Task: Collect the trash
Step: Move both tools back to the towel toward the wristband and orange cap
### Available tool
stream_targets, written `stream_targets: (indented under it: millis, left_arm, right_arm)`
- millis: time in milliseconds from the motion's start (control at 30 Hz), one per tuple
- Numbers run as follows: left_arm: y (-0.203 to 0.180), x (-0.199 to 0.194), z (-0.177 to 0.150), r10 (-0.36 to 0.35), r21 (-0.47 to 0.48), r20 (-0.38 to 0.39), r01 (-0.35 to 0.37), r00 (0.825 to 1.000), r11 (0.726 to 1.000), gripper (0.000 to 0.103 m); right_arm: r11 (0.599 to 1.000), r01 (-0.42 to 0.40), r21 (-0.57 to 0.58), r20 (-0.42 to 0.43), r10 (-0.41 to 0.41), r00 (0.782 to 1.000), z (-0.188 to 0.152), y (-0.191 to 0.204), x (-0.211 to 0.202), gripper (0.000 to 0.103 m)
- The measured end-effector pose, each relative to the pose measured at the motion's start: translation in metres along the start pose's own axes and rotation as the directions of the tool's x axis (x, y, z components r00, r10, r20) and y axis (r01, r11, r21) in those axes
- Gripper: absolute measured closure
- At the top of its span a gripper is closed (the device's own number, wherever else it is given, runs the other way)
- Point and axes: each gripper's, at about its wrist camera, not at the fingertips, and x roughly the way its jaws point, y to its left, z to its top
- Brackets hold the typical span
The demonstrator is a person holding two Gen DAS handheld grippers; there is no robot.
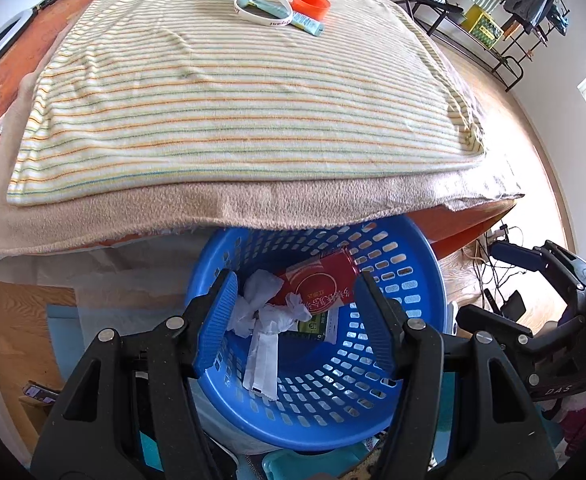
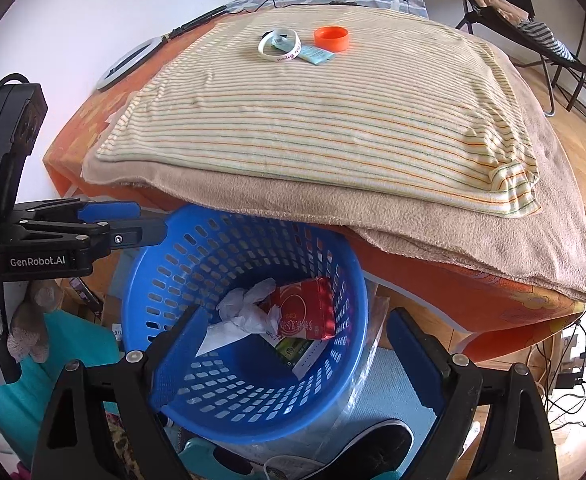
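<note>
Both tools (image 1: 295, 308) (image 2: 293, 360) agape — above blue basket (image 1: 409, 412)

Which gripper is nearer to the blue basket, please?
Left. The left gripper hangs open directly over the basket, its fingers past the rim. The right gripper is also open above it but seems a little further back.

The basket (image 1: 405, 344) is bright blue, pierced with rows of slots. In it lie a red box (image 1: 317, 286) with pale lettering and white crumpled paper (image 1: 265, 312). The towel (image 1: 229, 104) is cream with thin orange and green stripes, over a plain tan blanket (image 1: 253, 208). On the towel sit an orange cap (image 1: 311, 3), a white band (image 1: 263, 6) and a pale green packet (image 1: 308, 24). The tongs (image 1: 297, 312) are black with blue pads (image 1: 217, 320).
</note>
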Motion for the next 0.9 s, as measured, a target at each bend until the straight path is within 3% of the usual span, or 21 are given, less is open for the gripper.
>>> stream_targets:
  millis: [200,433,600,767,900]
  left_arm:
    - [0.002,-0.015,0.036,0.006,-0.008,0.044,-0.005,0.999,1.000,0.041]
    - [0.011,-0.024,0.089,0.017,-0.015,0.100,-0.016,0.995,1.000,0.041]
    - [0.019,-0.016,0.125,0.016,-0.019,0.115,-0.014,0.993,1.000,0.041]
    - [0.024,-0.002,0.157,0.028,-0.004,0.116,-0.028,0.993,1.000,0.041]
    - [0.037,0.010,0.178,-0.003,-0.052,0.115,0.009,0.993,0.999,0.041]
  right_arm:
    - [1.000,-0.006,0.025,0.067,0.004,0.998,0.024,-0.010,-0.011,0.010]
    - [1.000,-0.012,0.014,0.130,0.010,0.991,0.079,-0.023,-0.021,0.010]
    - [0.994,-0.083,0.077,0.181,0.068,0.981,0.121,-0.045,-0.018,0.011]
    - [0.993,-0.085,0.084,0.213,0.065,0.975,0.161,-0.055,-0.004,0.014]
    - [0.993,-0.094,0.065,0.220,0.078,0.972,0.187,-0.057,0.015,0.019]
